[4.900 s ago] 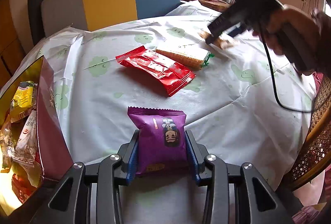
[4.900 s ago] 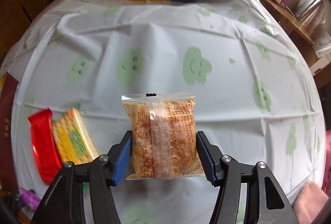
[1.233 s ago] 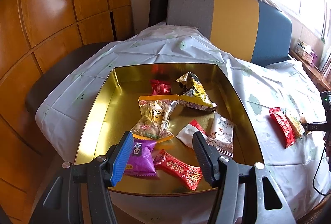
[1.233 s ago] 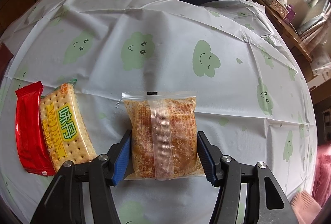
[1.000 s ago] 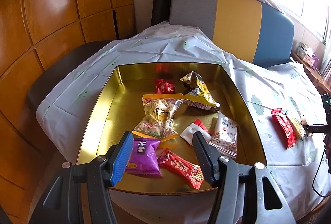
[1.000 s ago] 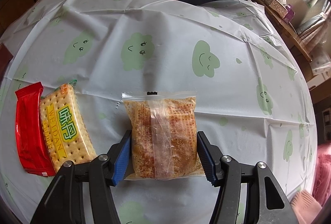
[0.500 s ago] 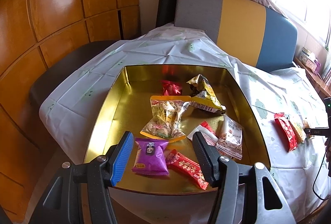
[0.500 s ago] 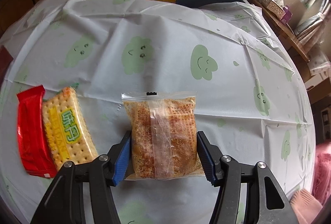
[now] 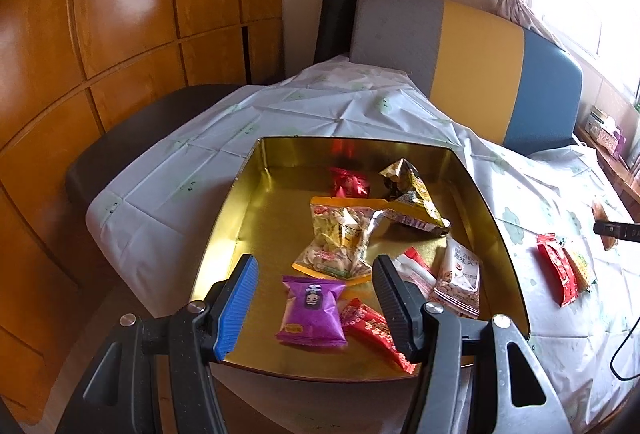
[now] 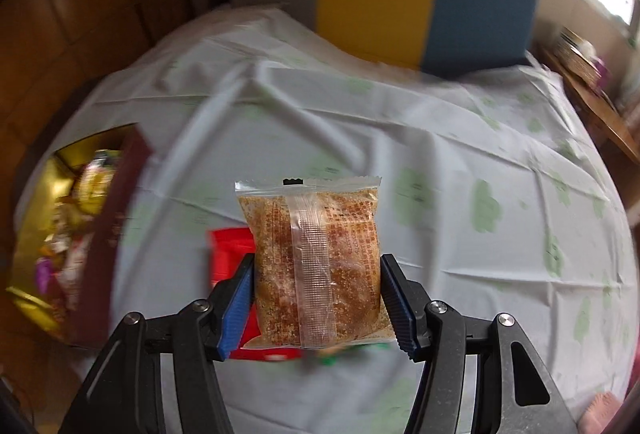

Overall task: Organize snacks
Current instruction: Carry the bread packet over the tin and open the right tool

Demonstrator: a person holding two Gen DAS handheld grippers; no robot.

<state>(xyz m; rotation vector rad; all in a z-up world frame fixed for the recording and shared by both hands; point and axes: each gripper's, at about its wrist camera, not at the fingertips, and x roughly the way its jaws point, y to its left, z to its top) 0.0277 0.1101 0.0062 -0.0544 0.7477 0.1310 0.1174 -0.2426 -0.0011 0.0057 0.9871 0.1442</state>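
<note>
A gold tin tray (image 9: 240, 201) on the table holds several snack packs, among them a purple pack (image 9: 312, 310) lying flat near its front edge. My left gripper (image 9: 314, 298) hovers open above the tray with nothing between its fingers. In the right wrist view my right gripper (image 10: 316, 298) is shut on a clear pack of brown crumbly cake (image 10: 316, 266), held above the tablecloth. Under it lies a red pack (image 10: 228, 254). The tray (image 10: 32, 298) shows blurred at the far left. The red pack (image 9: 558, 274) and a cracker pack (image 9: 582, 268) lie right of the tray.
A white tablecloth with green cloud faces (image 10: 440, 161) covers the round table. A grey, yellow and blue chair back (image 9: 472, 69) stands behind it, wooden panels (image 9: 100, 33) to the left. The tip of the other gripper (image 9: 616, 230) pokes in at the right edge.
My right gripper has lifted and swung left with the cake pack; the tray has come into its view and the cracker pack is now mostly hidden under the cake pack. The left gripper has barely moved.
</note>
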